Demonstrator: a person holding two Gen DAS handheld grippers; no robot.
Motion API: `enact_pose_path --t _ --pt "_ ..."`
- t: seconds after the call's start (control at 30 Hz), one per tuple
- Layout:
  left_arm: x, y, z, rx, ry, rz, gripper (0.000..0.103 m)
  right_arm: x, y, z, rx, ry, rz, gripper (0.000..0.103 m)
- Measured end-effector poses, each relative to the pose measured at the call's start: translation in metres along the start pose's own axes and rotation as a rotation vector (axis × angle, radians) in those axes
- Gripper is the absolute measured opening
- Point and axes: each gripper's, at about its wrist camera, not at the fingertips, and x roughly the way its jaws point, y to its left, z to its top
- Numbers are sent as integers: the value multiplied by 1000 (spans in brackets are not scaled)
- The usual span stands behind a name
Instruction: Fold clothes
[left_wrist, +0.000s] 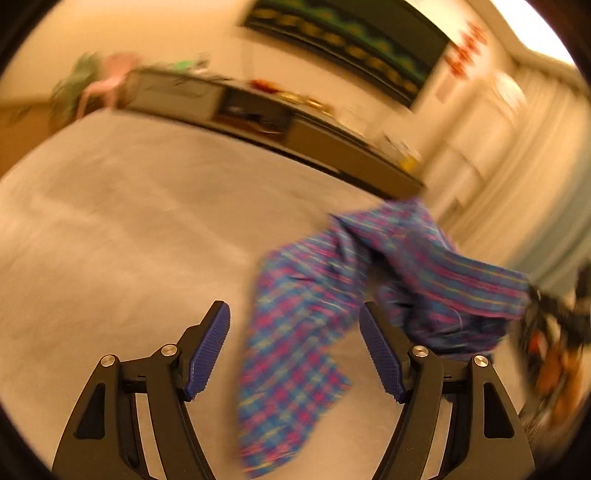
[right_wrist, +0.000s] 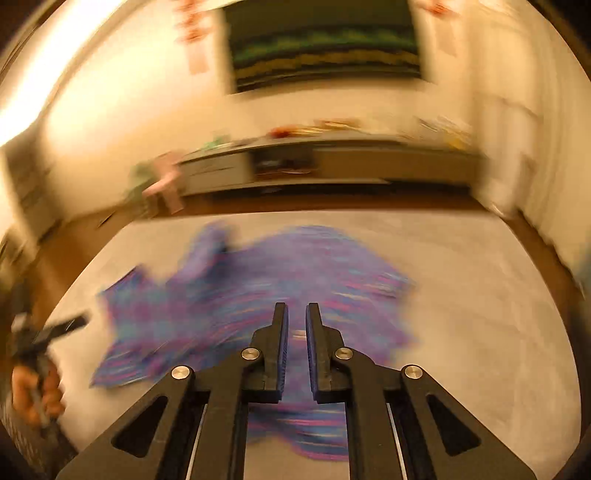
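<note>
Plaid garment (left_wrist: 303, 325) lies crumpled on the bed (left_wrist: 110, 221), right tool (right_wrist: 296, 332) gripping it.

Garment (right_wrist: 258, 295) on bed (right_wrist: 480, 314), cabinet (right_wrist: 332, 166) behind, picture (right_wrist: 325, 40) above

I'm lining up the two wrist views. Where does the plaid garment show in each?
Left wrist view: the plaid garment runs from bottom centre to the right edge, between and beyond the open left tool.
Right wrist view: it spreads across the centre.
Shared landmark: the dark wall hanging above the low cabinet.
</note>
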Motion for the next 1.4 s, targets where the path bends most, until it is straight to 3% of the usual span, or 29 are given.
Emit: enact_pose_path --t 0.13,0.17,0.2,0.23,0.3,0.33,0.4,0.47,0.57,0.67,0.8,0.87,0.97,1.0,1.03,1.07,1.1,1.17,1.2,1.3,1.33,1.4 --pt "25 -64 -4 307 30 59 75 -32 -98 15 270 -34 -13 17" --pt "33 -73 -4 369 44 95 75 -31 -99 2 303 -27 28 20" --pt "42 -75 -3 385 66 110 75 -33 -94 -4 308 -10 73 33" --pt "50 -77 -2 397 88 124 75 -27 -81 -6 280 7 121 42" --pt "66 -62 7 278 139 83 75 -36 -34 -7 107 -18 218 78" --pt "72 -57 8 229 156 61 75 -44 -5 -11 -2 -40 250 84" --pt "83 -48 9 133 188 15 75 -47 51 -27 -213 -48 285 84" --pt "93 -48 2 99 208 -7 75 -33 98 -46 -379 -13 262 84" --pt "100 -62 -1 162 228 -10 75 14 132 -70 -520 88 148 84" --pt "96 -84 6 286 216 1 75 21 137 -77 -534 89 110 84" --pt "93 -99 36 367 187 11 76 18 110 -69 -448 135 78 83" --pt "98 -104 50 378 188 3 82 20 98 -66 -390 179 99 75" --pt "143 -122 47 437 339 -36 82 18 89 -63 -356 207 127 45" --pt "161 -130 42 469 389 -16 82 16 87 -62 -352 211 132 27" --pt "178 -136 35 492 432 18 57 16 83 -62 -348 217 133 17" --pt "173 -134 41 433 424 -20 19 14 75 -59 -330 224 135 14" --pt "167 -132 48 368 412 -62 5 10 65 -55 -311 216 139 11" --pt "153 -128 61 238 387 -147 5 -21 37 -39 -252 136 117 10" --pt "123 -114 76 120 321 -226 5 -47 13 -27 -183 72 123 9" --pt "36 -75 101 -77 161 -354 4 -119 -53 -3 7 -134 165 9" --pt "-5 -59 105 -147 95 -370 4 -139 -73 0 70 -198 194 9" --pt "-49 -41 100 -216 32 -378 4 -176 -113 1 196 -319 249 9"
